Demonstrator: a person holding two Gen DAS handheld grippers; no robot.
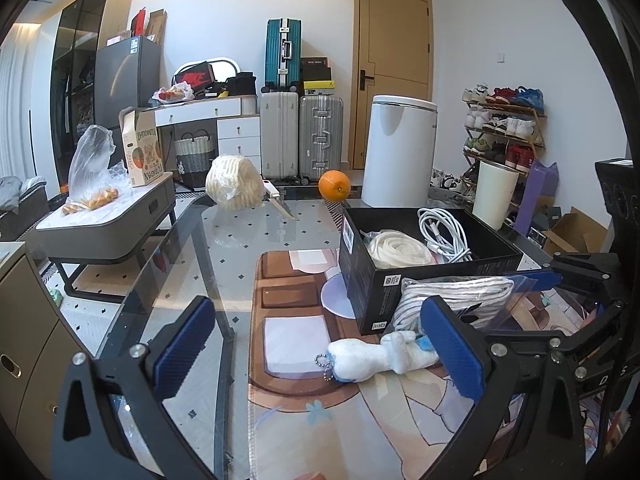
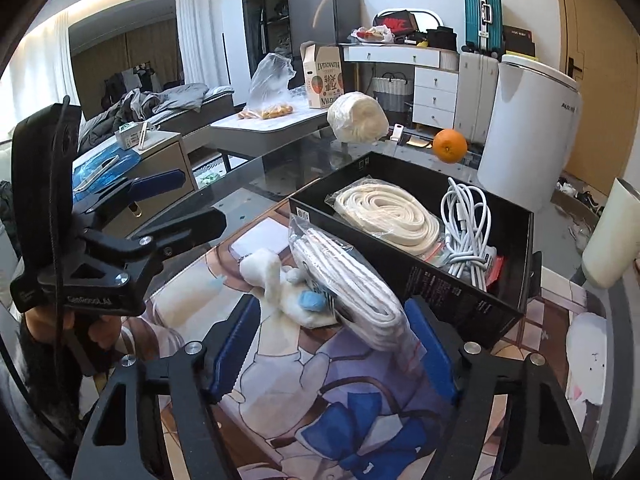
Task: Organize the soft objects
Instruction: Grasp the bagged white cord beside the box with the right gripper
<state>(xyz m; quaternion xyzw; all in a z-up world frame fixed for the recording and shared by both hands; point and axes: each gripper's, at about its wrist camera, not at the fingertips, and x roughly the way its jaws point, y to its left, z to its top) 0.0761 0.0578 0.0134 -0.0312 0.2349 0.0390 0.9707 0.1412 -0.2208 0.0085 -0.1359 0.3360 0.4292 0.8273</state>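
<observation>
White cable (image 2: 466, 224) and cream strap (image 2: 384, 216) already lie in the black box (image 2: 460, 300). Left to pack: bagged rope (image 2: 352, 280) between my right gripper's (image 2: 336, 356) open jaws, and plush toy (image 1: 376, 356) beside my open left gripper (image 1: 320, 352).

your open lane: bare glass table (image 1: 240, 240) at left; blocked right by black box (image 1: 420, 280), plush toy (image 1: 372, 356) beside it.
</observation>
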